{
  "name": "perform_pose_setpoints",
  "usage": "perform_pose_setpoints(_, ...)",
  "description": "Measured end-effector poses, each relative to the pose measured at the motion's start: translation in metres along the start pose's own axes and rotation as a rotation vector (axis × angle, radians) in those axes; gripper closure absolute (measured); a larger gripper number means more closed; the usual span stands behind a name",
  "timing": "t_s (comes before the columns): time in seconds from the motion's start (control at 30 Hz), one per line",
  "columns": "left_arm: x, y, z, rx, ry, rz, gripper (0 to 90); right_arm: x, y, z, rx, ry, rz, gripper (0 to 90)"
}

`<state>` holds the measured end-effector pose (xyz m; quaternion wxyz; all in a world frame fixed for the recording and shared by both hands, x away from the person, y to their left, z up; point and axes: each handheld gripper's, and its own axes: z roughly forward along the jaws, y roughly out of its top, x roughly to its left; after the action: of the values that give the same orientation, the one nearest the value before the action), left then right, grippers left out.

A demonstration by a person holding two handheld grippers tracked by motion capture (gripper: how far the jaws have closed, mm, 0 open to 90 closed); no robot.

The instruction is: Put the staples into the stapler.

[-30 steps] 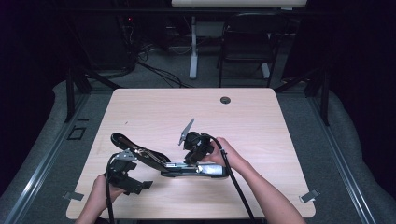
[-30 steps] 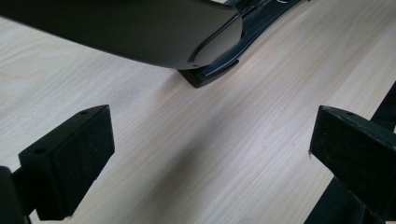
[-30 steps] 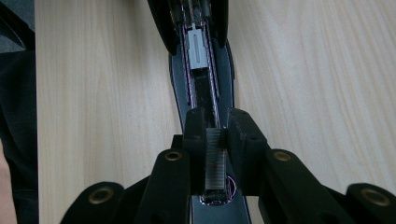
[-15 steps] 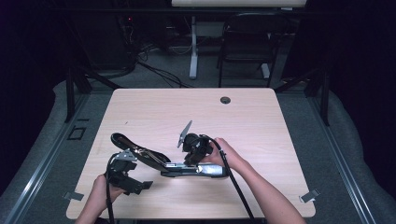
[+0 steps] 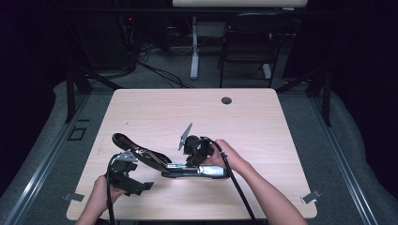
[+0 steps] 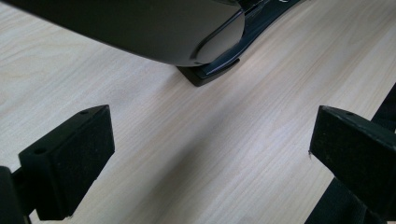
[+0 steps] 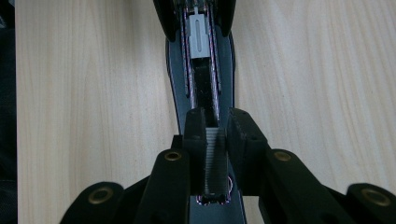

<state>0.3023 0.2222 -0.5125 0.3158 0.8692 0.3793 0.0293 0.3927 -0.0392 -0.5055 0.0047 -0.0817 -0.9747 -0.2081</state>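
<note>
Left gripper (image 5: 141, 186): at 7 o'clock on the bench (image 5: 281, 140), nearest the front edge, held in the left hand (image 5: 101, 194); its 2 jaws stand spread wide over bare wood, nothing between them.
Stapler (image 5: 155, 161): black, opened out flat at about 6 o'clock, just beyond the left gripper; its raised top arm points toward 10 o'clock and the base runs toward 3 o'clock. In the left gripper view its rounded black end (image 6: 187, 32) lies just ahead of the jaws, not touching them.
Right gripper (image 7: 216, 135): beside the stapler's base at 5 o'clock, in the right hand (image 5: 225, 157); jaws drawn close, pinching a strip of staples (image 7: 215, 163) over the stapler's open channel (image 7: 203, 84).
Grommet hole (image 5: 226, 100): far edge, 12 o'clock, well apart from all of it.
</note>
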Motion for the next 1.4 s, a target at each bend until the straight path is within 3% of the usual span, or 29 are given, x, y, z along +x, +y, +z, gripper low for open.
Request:
perform_pose_setpoints(0.47, 0.001, 0.0, 0.0, 0.01, 0.002, 0.011, 0.1, 0.0, -0.001, 0.001, 0.007, 0.012, -0.017, 78.1)
perform_pose_setpoints(0.7, 0.001, 0.0, 0.0, 0.011, 0.002, 0.011, 0.2, 0.0, -0.001, -0.003, -0.031, 0.021, -0.015, 83.1)
perform_pose_setpoints(0.83, 0.001, 0.0, 0.0, 0.011, 0.002, 0.013, 0.2, 0.0, -0.002, 0.0, -0.013, 0.017, -0.012, 81.4)
perform_pose_setpoints(1.4, 0.0, 0.0, -0.001, -0.011, 0.015, 0.0, 0.2, -0.008, -0.013, -0.018, -0.073, -0.031, 0.066, 76.9)
